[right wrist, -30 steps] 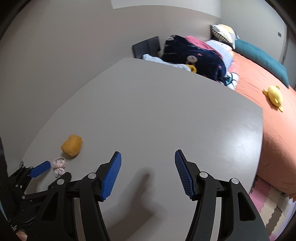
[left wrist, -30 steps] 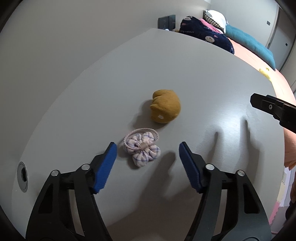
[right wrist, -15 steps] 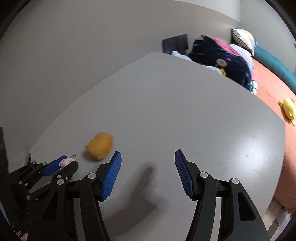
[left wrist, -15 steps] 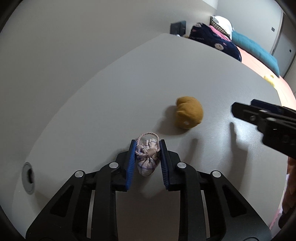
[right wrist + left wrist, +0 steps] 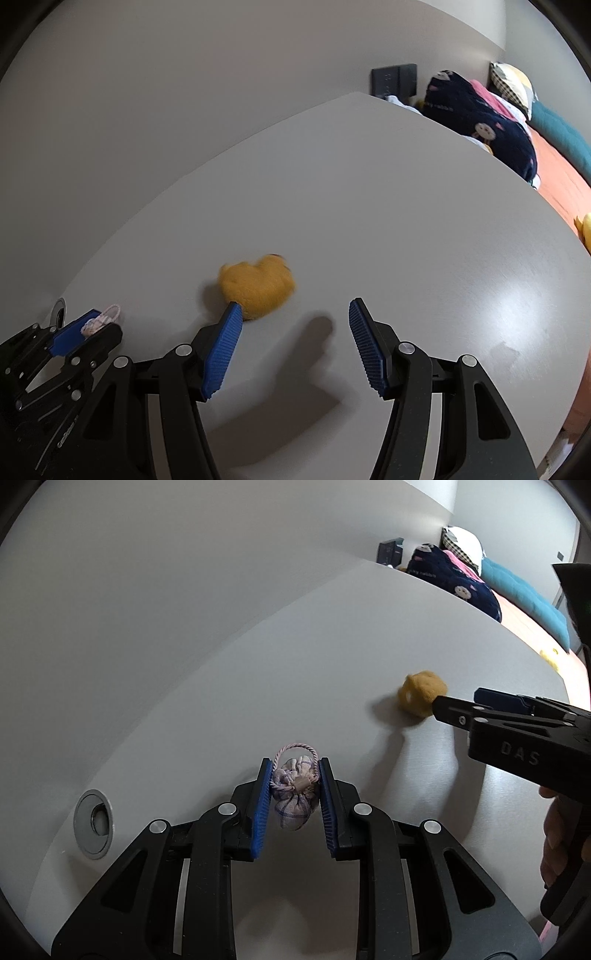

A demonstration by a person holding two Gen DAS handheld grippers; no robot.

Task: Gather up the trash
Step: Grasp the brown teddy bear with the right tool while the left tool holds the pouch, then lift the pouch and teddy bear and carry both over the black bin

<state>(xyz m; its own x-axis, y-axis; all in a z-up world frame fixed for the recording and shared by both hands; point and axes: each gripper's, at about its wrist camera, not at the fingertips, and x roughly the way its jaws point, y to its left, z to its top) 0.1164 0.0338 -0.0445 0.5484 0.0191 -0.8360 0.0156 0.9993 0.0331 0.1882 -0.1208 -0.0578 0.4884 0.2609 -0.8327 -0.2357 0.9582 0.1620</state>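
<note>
Two grippers work a grey table (image 5: 332,635): nearest, the left gripper (image 5: 294,794) is clamped on a small plaid fabric bundle (image 5: 295,794). Farther right, the right gripper (image 5: 293,325), jaws apart, approaches a mustard plush lump (image 5: 256,284) lying on the table; the next move is probably to straddle and pinch it.

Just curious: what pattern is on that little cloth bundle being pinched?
Pale lilac checks on the bundle; left wrist view.

The left wrist camera looks low and close along its fingers over the grey table (image 5: 332,657). The right wrist camera sits higher. Both see the yellow plush toy (image 5: 421,692) (image 5: 256,284) and the far bed (image 5: 528,605) (image 5: 561,177).
</note>
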